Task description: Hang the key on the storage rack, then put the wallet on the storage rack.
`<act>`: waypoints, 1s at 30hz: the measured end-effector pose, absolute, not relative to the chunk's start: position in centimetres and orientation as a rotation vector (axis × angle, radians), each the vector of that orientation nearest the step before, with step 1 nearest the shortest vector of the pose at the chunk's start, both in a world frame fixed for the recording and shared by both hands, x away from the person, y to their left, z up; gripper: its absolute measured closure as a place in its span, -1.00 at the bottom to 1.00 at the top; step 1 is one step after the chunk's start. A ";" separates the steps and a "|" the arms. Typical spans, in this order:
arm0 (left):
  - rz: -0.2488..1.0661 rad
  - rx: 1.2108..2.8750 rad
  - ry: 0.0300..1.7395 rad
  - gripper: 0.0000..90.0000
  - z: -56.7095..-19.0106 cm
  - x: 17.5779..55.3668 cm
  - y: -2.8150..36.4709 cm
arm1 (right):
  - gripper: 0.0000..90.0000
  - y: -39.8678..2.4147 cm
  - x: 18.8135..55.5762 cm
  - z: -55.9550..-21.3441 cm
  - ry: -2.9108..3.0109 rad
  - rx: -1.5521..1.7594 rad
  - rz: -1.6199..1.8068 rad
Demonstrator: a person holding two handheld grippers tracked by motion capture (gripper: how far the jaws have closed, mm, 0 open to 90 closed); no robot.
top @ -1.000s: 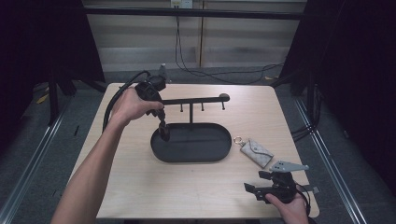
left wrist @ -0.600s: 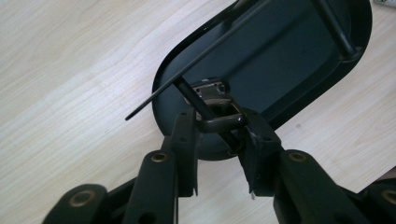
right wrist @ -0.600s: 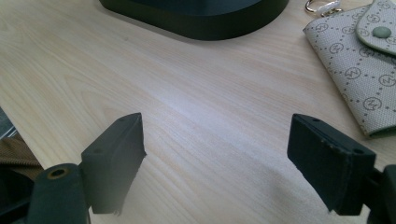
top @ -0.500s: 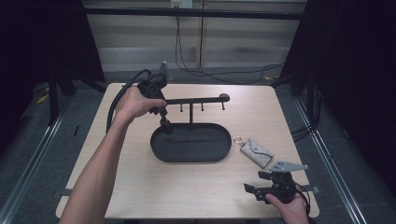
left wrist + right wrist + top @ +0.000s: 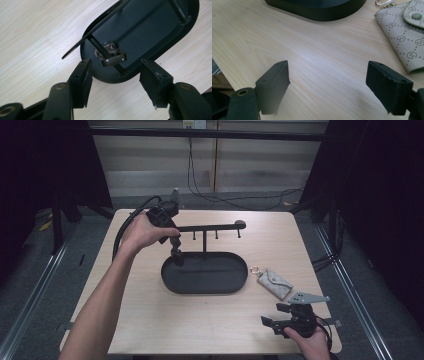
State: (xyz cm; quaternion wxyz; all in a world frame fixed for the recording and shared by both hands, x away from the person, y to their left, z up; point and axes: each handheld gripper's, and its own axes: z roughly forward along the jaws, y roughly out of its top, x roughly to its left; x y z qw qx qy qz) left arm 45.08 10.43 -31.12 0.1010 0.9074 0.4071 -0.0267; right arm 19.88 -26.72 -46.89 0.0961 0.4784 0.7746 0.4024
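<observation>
A black stand has an oval tray (image 5: 241, 270) and a bar with hooks (image 5: 220, 227). A small brown keyring piece (image 5: 113, 55) hangs on the bar's leftmost hook, over the tray's (image 5: 180, 35) left end. My left gripper (image 5: 176, 256) points down at it. Its jaws have just been opening, and they stand open to either side of the piece without touching it (image 5: 113, 75). A grey patterned key pouch (image 5: 273, 283) with a ring lies right of the tray. My right gripper (image 5: 272, 317) rests open near the table's front right corner, with the pouch (image 5: 404, 37) ahead to its right.
The stand sits mid-table on the light wooden top (image 5: 150, 320). Its post (image 5: 204, 241) rises from the back of the tray. The tray's edge (image 5: 317, 10) lies ahead of the right gripper (image 5: 327, 82). Cables trail on the floor behind the table.
The left gripper's jaws have parted and let go of the small brown piece, which stays hanging on the hook. The right hand has kept still.
</observation>
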 end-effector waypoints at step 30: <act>-0.014 2.678 1.069 -0.25 -31.2 40.4 12.5 | -0.58 -26.7 19.9 -46.8 2.281 1.428 1.187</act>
